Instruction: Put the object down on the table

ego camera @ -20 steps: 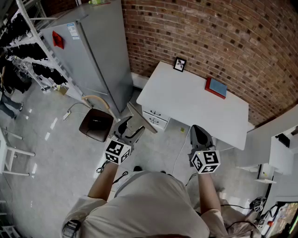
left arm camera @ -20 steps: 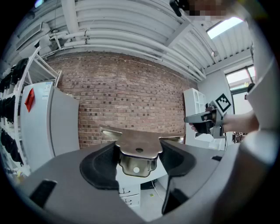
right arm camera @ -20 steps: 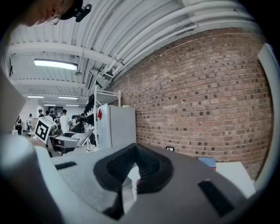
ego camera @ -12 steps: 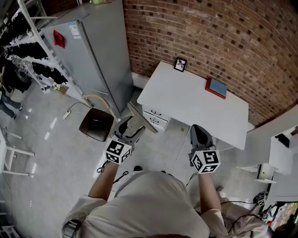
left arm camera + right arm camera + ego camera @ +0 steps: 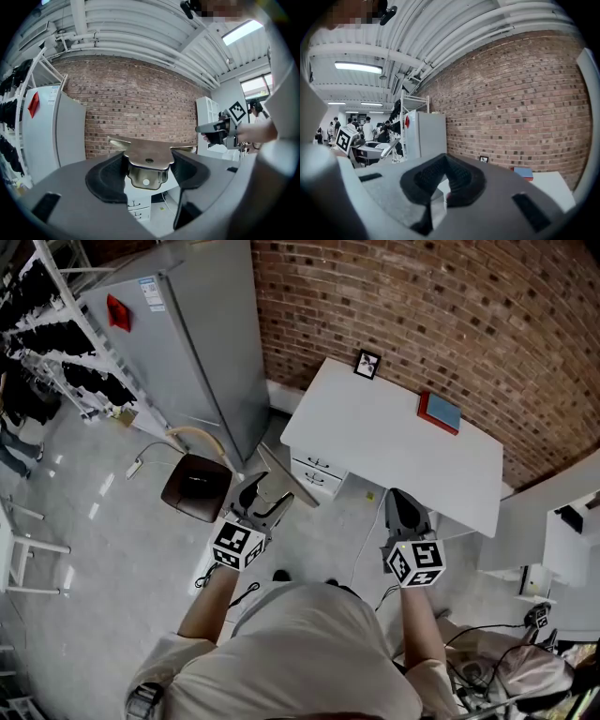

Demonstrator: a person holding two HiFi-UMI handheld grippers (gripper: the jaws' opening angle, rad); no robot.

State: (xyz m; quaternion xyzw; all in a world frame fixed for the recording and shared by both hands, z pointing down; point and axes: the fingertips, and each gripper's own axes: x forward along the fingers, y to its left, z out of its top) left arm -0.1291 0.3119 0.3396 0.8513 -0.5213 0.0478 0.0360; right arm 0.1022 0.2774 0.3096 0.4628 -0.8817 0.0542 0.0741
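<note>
Metal bracket (image 5: 147, 161): one, clamped at its folded middle between the pads of the left gripper (image 5: 265, 504). It hangs in the air off the near-left corner of the white table (image 5: 375, 442), not over it. Judged stiff, smooth sheet, light, not fragile, prone to slip; a hold at the fold suits. Right gripper (image 5: 405, 512): jaws together, empty. Count: two grippers, one table, one book (image 5: 438, 412), one small frame (image 5: 367, 364).

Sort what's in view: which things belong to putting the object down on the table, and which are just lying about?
Job: metal bracket, gripped in the left gripper; white table.
Lying about: picture frame, red and blue book, brown chair, grey fridge; right gripper, shut and empty.
</note>
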